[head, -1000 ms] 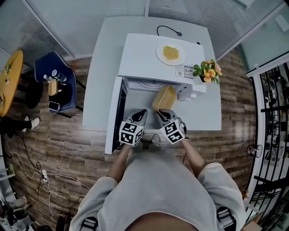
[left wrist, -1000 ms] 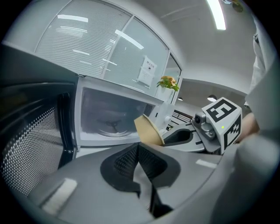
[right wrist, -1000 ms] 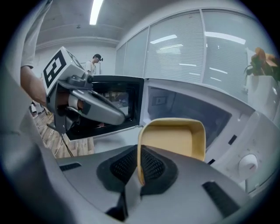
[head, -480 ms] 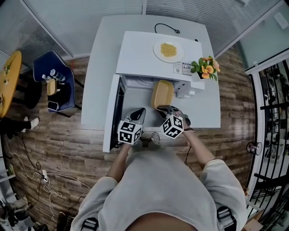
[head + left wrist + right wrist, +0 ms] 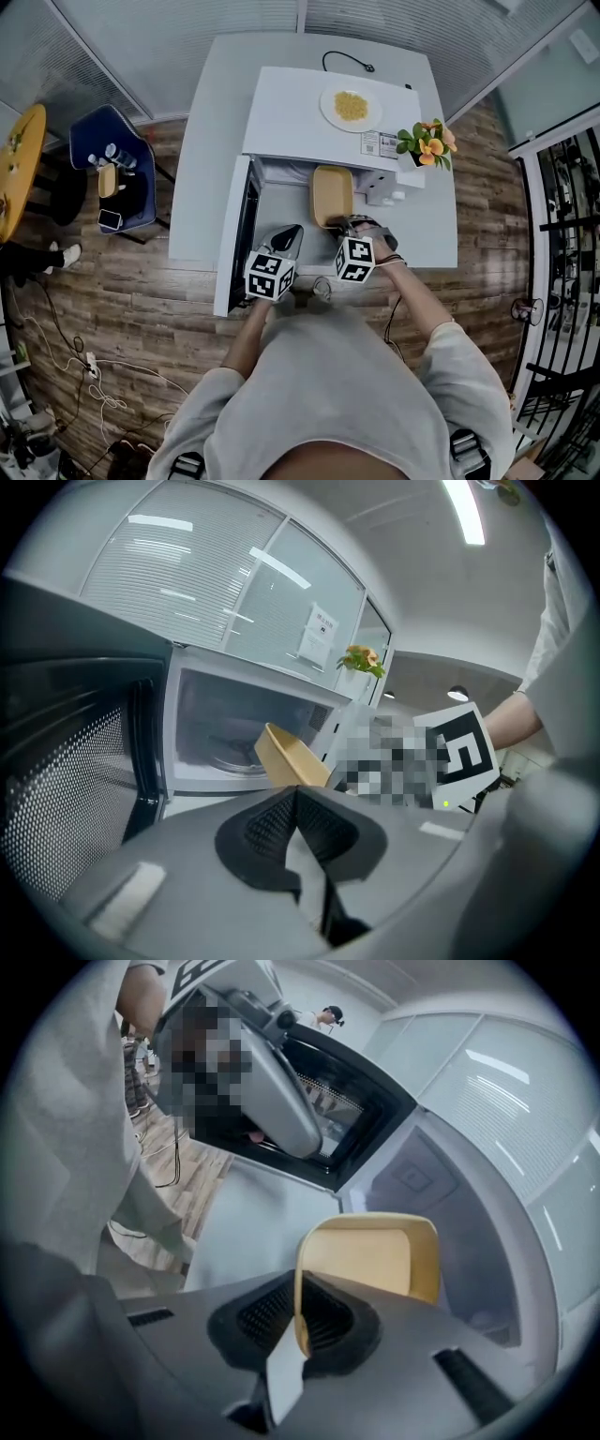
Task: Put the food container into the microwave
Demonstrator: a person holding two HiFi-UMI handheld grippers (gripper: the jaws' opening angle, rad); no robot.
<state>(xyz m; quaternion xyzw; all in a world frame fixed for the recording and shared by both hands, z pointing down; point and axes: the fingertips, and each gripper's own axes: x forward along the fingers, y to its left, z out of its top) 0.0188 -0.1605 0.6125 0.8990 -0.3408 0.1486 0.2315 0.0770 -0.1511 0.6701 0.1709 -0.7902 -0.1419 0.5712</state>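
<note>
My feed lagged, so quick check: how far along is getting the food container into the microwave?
Done: the microwave door stands open. In hand: the right gripper has its jaws shut on the rim of the food container, held at the cavity mouth. To do: set it inside, release, withdraw. The left gripper is shut, empty.

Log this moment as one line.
right gripper: shut on food container rim | food container: at open microwave mouth | left gripper: shut, empty

Microwave (image 5: 300,117) interior mostly hidden
</note>
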